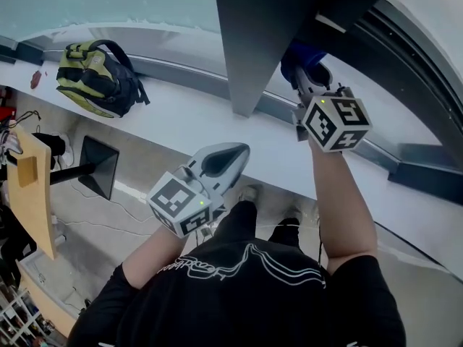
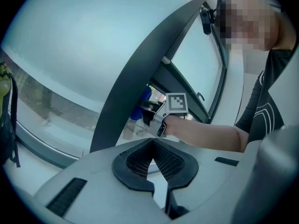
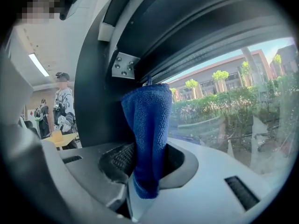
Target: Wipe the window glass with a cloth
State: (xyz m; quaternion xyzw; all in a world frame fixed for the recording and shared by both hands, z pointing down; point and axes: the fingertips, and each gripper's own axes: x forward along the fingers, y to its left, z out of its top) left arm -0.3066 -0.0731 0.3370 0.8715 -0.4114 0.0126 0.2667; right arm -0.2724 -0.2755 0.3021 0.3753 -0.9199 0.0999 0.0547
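Hold the right gripper (image 3: 145, 169) clamped on the blue microfibre cloth (image 3: 148, 129), raised at the clear window glass (image 3: 224, 111) just right of the dark metal pillar (image 3: 93, 101). Press flat; sweep in overlapping strokes. Mind the grey screwed bracket (image 3: 122, 65) on that pillar. Rest the left gripper (image 2: 156, 157), jaws together and empty, low left of the pillar. Farther left, a green-and-black backpack (image 1: 94, 78) on the white sill (image 1: 188, 121).

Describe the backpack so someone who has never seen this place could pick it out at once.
Follow the long white window ledge under the glass leftward, away from the dark pillar where the right gripper holds the blue cloth. The backpack sits on it near the left end. It is the only bulky thing there, olive-yellow with black straps, beside a small reddish object.
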